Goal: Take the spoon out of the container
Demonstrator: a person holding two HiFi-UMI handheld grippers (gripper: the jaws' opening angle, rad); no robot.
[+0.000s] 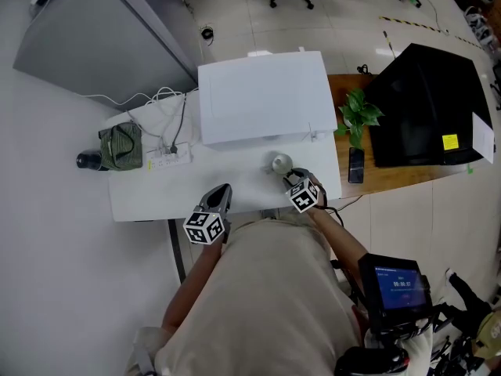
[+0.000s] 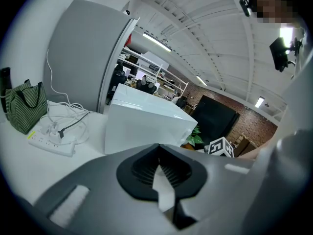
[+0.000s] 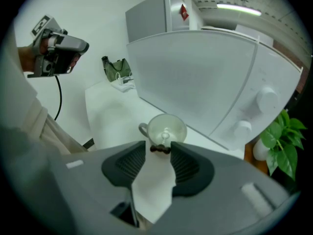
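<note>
A small white cup (image 1: 280,162) stands on the white table (image 1: 156,194) in front of a white box. In the right gripper view the cup (image 3: 177,126) holds a pale spoon (image 3: 166,132). The spoon's dark handle end (image 3: 160,150) sticks out toward me. My right gripper (image 3: 160,149) is just short of the cup, its jaws apart with the dark handle end between the fingertips. In the head view the right gripper (image 1: 293,177) is right beside the cup. My left gripper (image 1: 221,192) hovers at the table's near edge, shut and empty (image 2: 158,148).
The large white box (image 1: 262,96) fills the table's back. A power strip with cables (image 1: 168,159) and a green striped bag (image 1: 120,145) lie at the left. A potted plant (image 1: 358,116), a phone (image 1: 355,165) and a black case (image 1: 423,108) sit on the wooden desk at right.
</note>
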